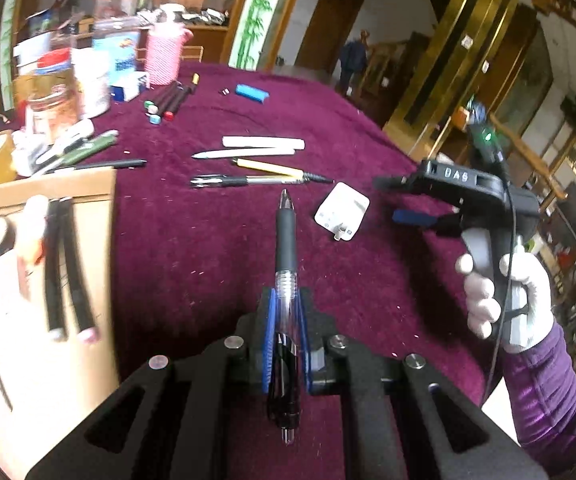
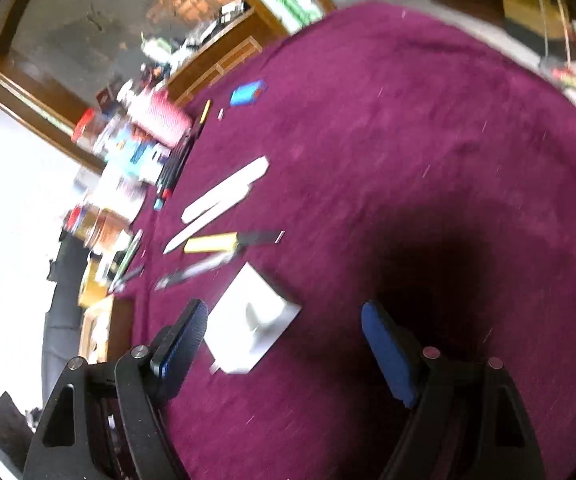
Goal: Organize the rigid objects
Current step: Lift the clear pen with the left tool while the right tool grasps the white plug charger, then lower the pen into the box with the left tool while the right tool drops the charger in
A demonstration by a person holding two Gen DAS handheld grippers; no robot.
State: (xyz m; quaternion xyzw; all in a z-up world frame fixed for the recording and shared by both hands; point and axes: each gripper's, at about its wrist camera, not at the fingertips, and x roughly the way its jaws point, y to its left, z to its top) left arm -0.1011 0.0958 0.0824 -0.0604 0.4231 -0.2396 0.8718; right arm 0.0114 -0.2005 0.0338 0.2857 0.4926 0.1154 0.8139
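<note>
The left gripper [image 1: 285, 332] points down at a slant over the maroon tablecloth [image 1: 207, 264], its blue pads clamped on a black-grip pen [image 1: 286, 280] whose tip juts forward past the fingers and whose clip end hangs back toward the camera. To its left lies a tan tray [image 1: 87, 200] with two black markers [image 1: 63, 272] in it. The right gripper [image 2: 283, 344] tilts downward with its jaws spread wide and nothing between the pads; a white charger plug [image 2: 253, 320] lies on the cloth just beside its left finger. In the left wrist view a white-gloved hand [image 1: 500, 296] with a purple sleeve [image 1: 548, 392] grasps that gripper's handle upright, near the plug. Further off, loose pens [image 1: 255, 168] lie in a row
</note>
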